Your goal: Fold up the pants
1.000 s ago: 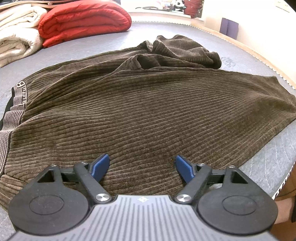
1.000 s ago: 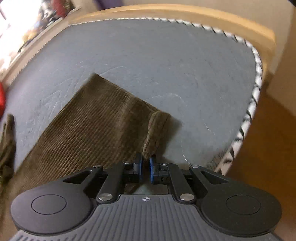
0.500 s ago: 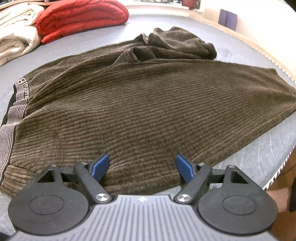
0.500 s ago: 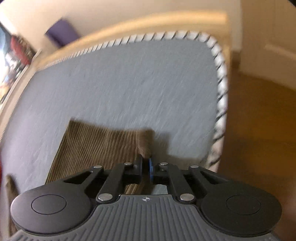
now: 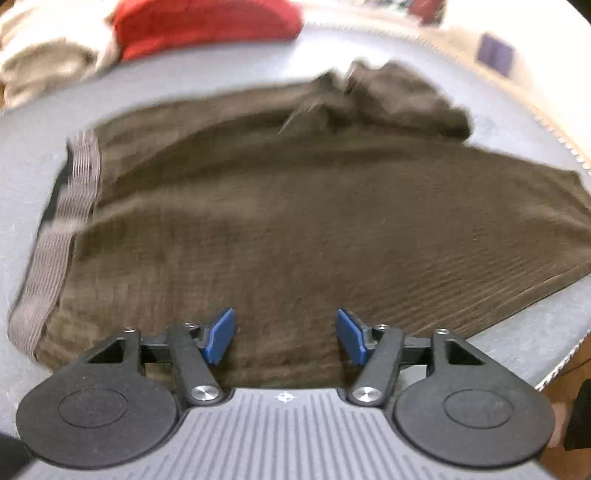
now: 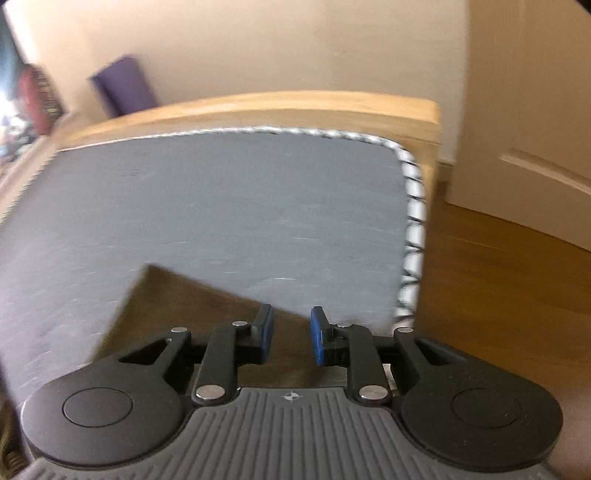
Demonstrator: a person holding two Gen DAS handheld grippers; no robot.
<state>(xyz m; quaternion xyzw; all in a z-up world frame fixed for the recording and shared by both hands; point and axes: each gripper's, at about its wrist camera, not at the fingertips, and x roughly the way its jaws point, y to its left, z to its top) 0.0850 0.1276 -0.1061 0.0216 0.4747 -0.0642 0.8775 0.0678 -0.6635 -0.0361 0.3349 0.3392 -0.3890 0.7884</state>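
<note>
Brown corduroy pants (image 5: 295, 221) lie spread on the grey mattress (image 6: 221, 206), waistband (image 5: 70, 206) leftmost. The left tool (image 5: 286, 334) and right tool (image 6: 288, 334) both hover released above the cloth. Soft, limp, thick fabric probably wants pinching at hem or waistband edge.

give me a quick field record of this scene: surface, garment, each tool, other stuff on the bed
surface: grey mattress on a wooden frame
garment: brown corduroy pants, spread out, far part bunched, waistband at left
left tool: open, empty, over the near pants edge
right tool: open, empty, over the leg end
other: red bedding, cream blanket
</note>
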